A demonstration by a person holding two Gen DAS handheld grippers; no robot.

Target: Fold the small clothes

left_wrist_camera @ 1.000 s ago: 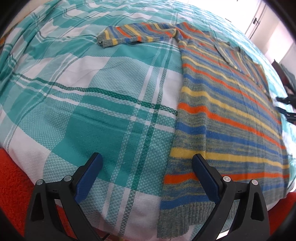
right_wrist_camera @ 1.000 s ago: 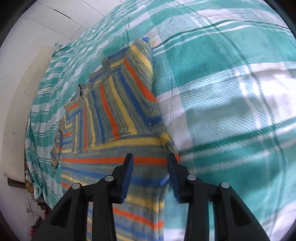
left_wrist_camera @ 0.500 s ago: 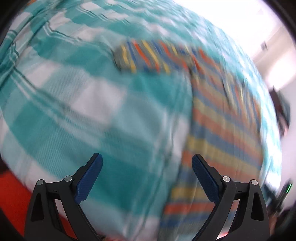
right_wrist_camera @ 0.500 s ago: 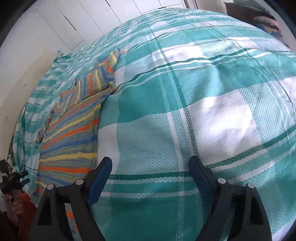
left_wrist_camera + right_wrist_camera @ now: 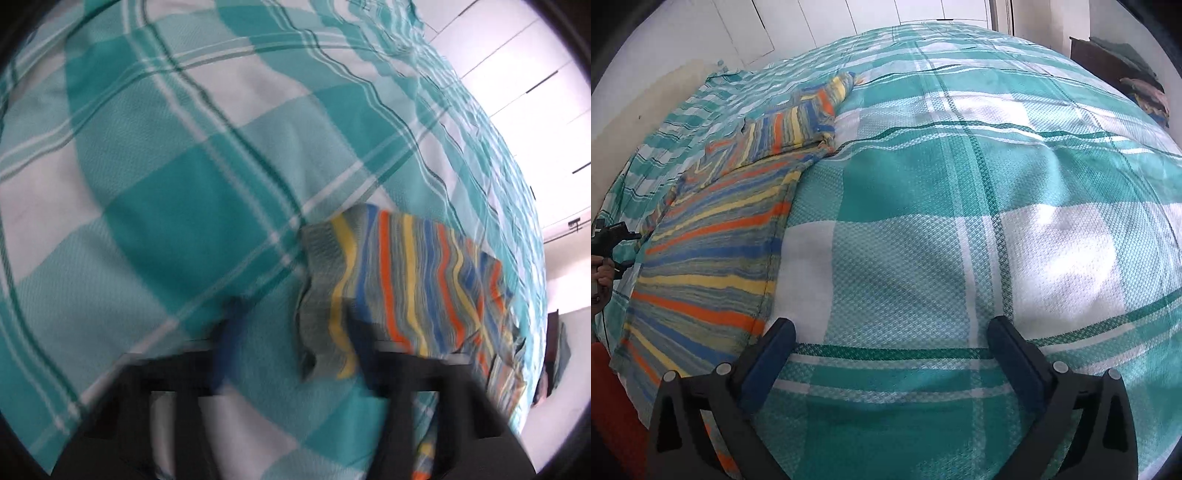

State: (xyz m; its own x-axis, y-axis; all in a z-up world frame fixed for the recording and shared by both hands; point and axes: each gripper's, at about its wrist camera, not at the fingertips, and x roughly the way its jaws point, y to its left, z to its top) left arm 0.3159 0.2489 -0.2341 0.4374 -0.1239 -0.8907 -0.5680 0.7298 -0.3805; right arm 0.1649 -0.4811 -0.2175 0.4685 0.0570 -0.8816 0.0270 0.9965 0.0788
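Striped knit in orange, blue and yellow, the sweater (image 5: 713, 243) lies flat on the teal and white checked bedspread (image 5: 960, 184), with one sleeve (image 5: 399, 284) stretched out sideways. The left gripper (image 5: 291, 332), blurred, has just been closing, its jaws part-way together around the sleeve's cuff; whether the pads press on it I cannot tell. The right gripper (image 5: 892, 350) has just been opening and stands wide apart over bare bedspread beside the sweater's edge, nothing between its jaws.
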